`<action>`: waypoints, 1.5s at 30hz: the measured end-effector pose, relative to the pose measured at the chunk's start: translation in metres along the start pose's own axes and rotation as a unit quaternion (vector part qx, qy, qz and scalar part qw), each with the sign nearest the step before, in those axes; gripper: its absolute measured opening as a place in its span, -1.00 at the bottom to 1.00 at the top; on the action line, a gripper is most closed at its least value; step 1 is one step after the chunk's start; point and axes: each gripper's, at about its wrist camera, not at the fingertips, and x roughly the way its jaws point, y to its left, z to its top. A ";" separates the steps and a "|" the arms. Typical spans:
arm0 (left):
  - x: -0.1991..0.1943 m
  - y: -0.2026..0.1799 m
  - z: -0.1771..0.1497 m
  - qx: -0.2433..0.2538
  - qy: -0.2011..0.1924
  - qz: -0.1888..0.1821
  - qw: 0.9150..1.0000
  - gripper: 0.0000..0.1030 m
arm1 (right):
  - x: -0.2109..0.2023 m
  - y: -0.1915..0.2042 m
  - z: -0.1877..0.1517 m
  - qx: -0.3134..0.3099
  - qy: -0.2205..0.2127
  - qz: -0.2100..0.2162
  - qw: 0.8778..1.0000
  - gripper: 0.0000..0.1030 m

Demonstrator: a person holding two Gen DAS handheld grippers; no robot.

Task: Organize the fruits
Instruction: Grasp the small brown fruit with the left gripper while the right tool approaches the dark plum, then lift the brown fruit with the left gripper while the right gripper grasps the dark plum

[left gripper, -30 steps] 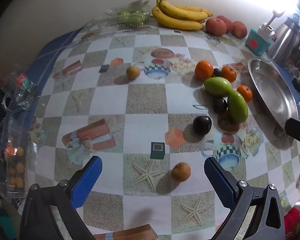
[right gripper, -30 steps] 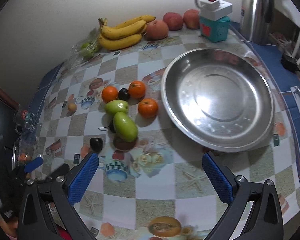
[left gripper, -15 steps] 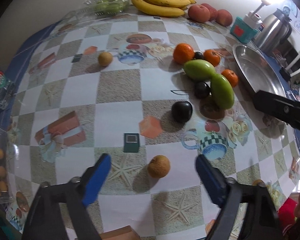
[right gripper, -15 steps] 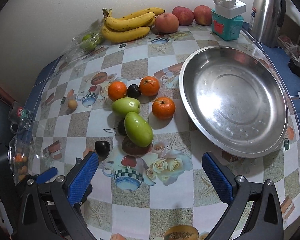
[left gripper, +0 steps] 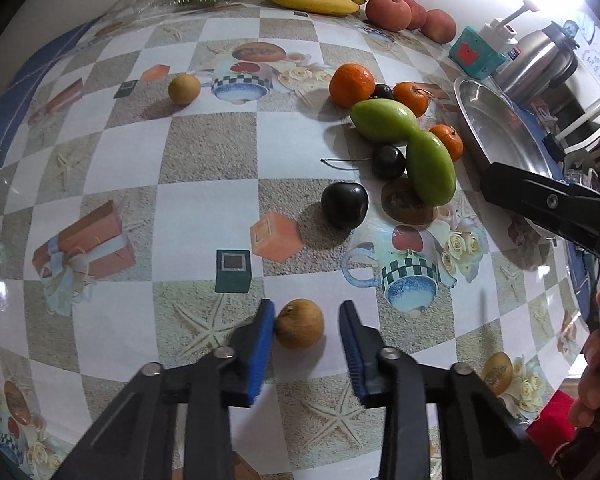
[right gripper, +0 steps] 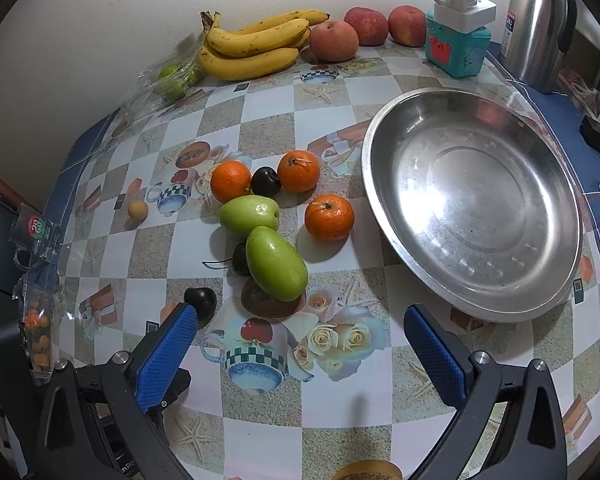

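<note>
A small brown round fruit (left gripper: 300, 324) lies on the patterned tablecloth between the blue pads of my left gripper (left gripper: 306, 307). Its jaws are closing: the left pad touches the fruit and a narrow gap remains at the right pad. My right gripper (right gripper: 300, 340) hangs open over the cloth with nothing between its fingers, just in front of a green mango (right gripper: 276, 264) and a dark plum (right gripper: 201, 300). A steel dish (right gripper: 472, 200) stands to the right, with nothing in it. Oranges (right gripper: 329, 217), a second mango (right gripper: 249, 215) and dark cherries (right gripper: 265, 181) cluster left of the dish.
Another small brown fruit (left gripper: 184, 88) sits apart at the far left. Bananas (right gripper: 252, 44) and peaches (right gripper: 334, 40) line the wall, beside a teal box (right gripper: 458, 50) and a steel kettle (right gripper: 536, 28). A clear box of small orange fruits (right gripper: 38, 332) stands at the left edge.
My left gripper's jaws went from wide open to nearly closed around the brown fruit as it sank toward it. The right gripper drew nearer to the mango cluster.
</note>
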 end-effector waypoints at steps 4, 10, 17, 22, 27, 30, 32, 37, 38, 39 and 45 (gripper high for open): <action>-0.001 0.005 0.000 -0.010 -0.001 -0.012 1.000 -0.48 | 0.002 0.002 0.001 0.002 0.001 -0.002 1.000 1.00; -0.009 0.020 0.006 -0.038 -0.023 -0.014 0.999 -0.48 | 0.007 0.014 0.002 -0.009 0.005 0.014 1.000 1.00; -0.019 0.047 0.016 -0.077 -0.054 0.005 0.996 -0.48 | 0.013 0.038 0.002 -0.042 0.004 0.041 0.998 0.99; -0.026 0.060 0.019 -0.092 -0.068 0.005 0.993 -0.48 | 0.013 0.057 0.002 -0.078 -0.008 0.039 0.996 0.99; -0.027 0.071 0.017 -0.104 -0.069 0.000 0.992 -0.48 | 0.015 0.070 -0.001 -0.105 -0.020 0.020 0.994 1.00; -0.028 0.075 0.016 -0.109 -0.070 -0.002 0.992 -0.48 | 0.021 0.073 -0.002 -0.106 -0.009 0.027 0.994 0.97; -0.029 0.076 0.015 -0.110 -0.071 -0.003 0.991 -0.48 | 0.025 0.075 -0.002 -0.107 -0.004 0.032 0.994 0.77; -0.027 0.080 0.018 -0.115 -0.071 -0.006 0.991 -0.48 | 0.036 0.079 -0.004 -0.106 0.011 0.040 0.993 0.41; -0.027 0.081 0.017 -0.116 -0.070 -0.007 0.991 -0.48 | 0.039 0.080 -0.004 -0.105 0.016 0.043 0.993 0.32; -0.026 0.081 0.018 -0.117 -0.069 -0.008 0.991 -0.48 | 0.042 0.081 -0.004 -0.105 0.020 0.043 0.993 0.29; -0.023 0.083 0.019 -0.121 -0.067 -0.009 0.990 -0.48 | 0.053 0.082 -0.005 -0.093 0.036 0.054 0.994 0.07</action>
